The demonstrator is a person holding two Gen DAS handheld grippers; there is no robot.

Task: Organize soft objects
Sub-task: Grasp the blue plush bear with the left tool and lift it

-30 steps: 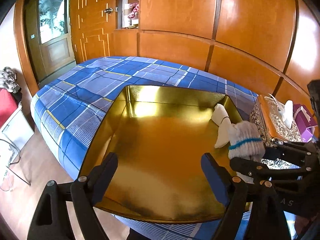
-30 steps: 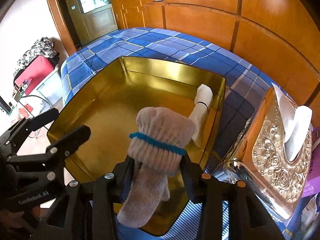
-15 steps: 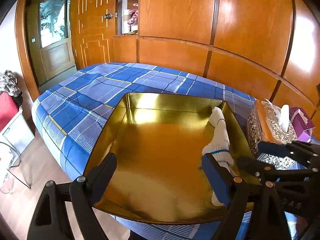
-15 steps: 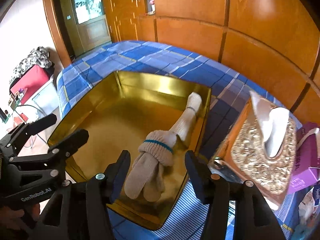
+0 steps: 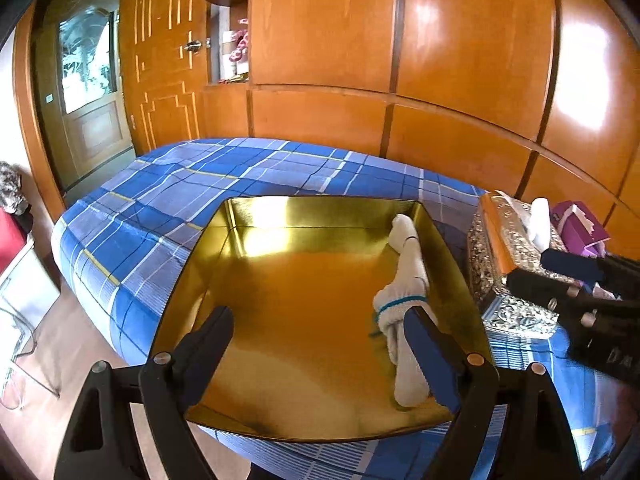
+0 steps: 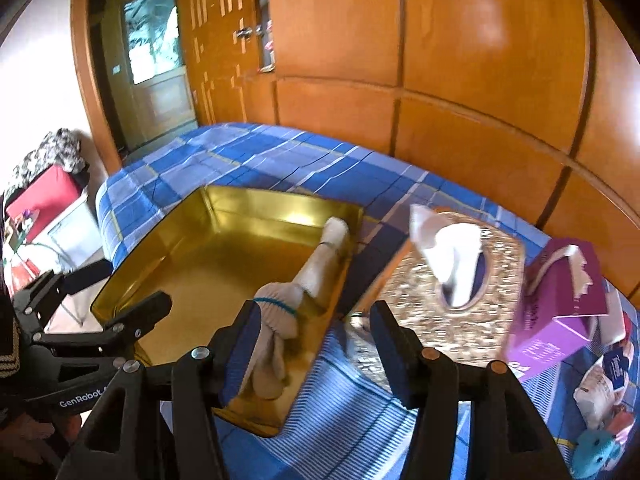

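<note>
The rolled sock (image 6: 276, 312) now lies in the gold tray (image 6: 168, 256); my right gripper (image 6: 316, 344) has just opened, empty, and my left gripper (image 5: 320, 360) is wide and empty. Next I fetch another soft item.

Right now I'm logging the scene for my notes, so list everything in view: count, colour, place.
Shiny gold metal tray: one, gold, on the bed.
White rolled sock bundles: two, white, the near one blue-banded, along the tray's right wall.
Blue plaid bedspread: one, blue and white, under the tray.
Ornate silver tissue box: one, silver-gold, right of the tray.
Purple cardboard box: one, purple, right of the tissue box.
Orange wooden wall panels: several, orange, behind the bed.
Left gripper: one, black, open, over the tray.
Right gripper: one, black, open, empty, jaws just opened.
</note>
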